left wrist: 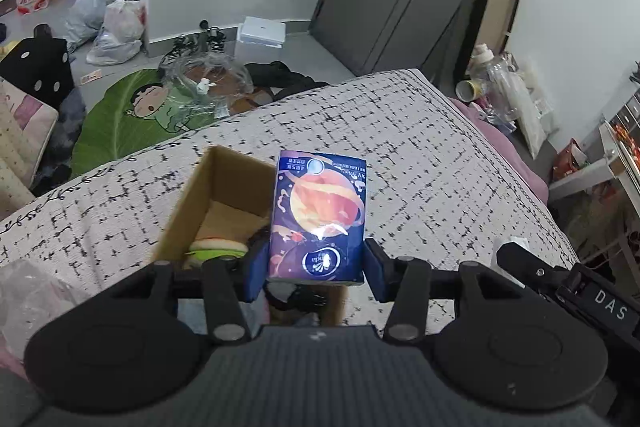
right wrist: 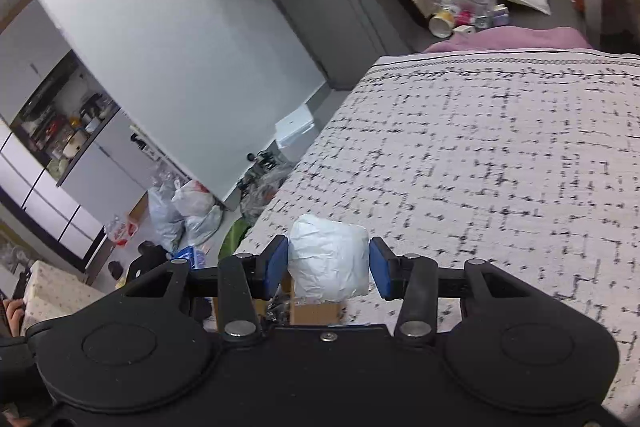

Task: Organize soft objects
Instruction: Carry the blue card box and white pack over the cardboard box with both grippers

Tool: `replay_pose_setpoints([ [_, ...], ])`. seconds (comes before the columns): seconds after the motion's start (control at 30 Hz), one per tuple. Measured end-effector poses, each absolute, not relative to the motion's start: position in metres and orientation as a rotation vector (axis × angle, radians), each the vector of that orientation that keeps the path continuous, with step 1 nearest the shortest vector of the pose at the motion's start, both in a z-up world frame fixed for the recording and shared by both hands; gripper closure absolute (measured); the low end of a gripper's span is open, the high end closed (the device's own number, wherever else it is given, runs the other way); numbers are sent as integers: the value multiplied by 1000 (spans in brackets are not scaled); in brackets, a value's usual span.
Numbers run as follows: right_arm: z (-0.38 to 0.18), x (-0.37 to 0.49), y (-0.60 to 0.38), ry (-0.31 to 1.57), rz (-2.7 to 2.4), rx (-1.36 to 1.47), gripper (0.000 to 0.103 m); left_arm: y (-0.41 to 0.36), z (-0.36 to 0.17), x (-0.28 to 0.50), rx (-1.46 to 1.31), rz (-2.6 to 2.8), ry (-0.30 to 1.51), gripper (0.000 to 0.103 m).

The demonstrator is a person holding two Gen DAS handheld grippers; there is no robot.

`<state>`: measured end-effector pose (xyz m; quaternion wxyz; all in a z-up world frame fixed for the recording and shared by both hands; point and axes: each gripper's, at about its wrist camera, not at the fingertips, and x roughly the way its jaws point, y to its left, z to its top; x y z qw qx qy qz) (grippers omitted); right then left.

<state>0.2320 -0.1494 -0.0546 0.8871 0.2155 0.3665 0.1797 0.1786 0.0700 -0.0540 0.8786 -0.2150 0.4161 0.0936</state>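
Note:
My left gripper (left wrist: 316,273) is shut on a purple tissue pack (left wrist: 318,215) printed with an orange planet, held upright over the right side of an open cardboard box (left wrist: 200,195) on the bed. A burger-shaped plush (left wrist: 218,249) lies inside the box. My right gripper (right wrist: 329,267) is shut on a white soft pack (right wrist: 329,259), held above the bed's near left edge, with a bit of cardboard (right wrist: 316,311) showing below it. The right gripper's body (left wrist: 560,283) shows at the right of the left wrist view.
The bed has a white cover with black marks (left wrist: 420,155) (right wrist: 500,167). A clear plastic bag (left wrist: 32,295) lies at the bed's left. The floor holds a green leaf mat (left wrist: 132,119), plastic bags (left wrist: 116,27), a white box (left wrist: 260,37) and bottles (left wrist: 504,83).

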Motion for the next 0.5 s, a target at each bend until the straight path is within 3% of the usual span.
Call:
replay_pose_setpoints([
  [0.5, -71, 243, -106, 808, 421, 443, 59, 107, -79, 193, -493, 273, 867, 54],
])
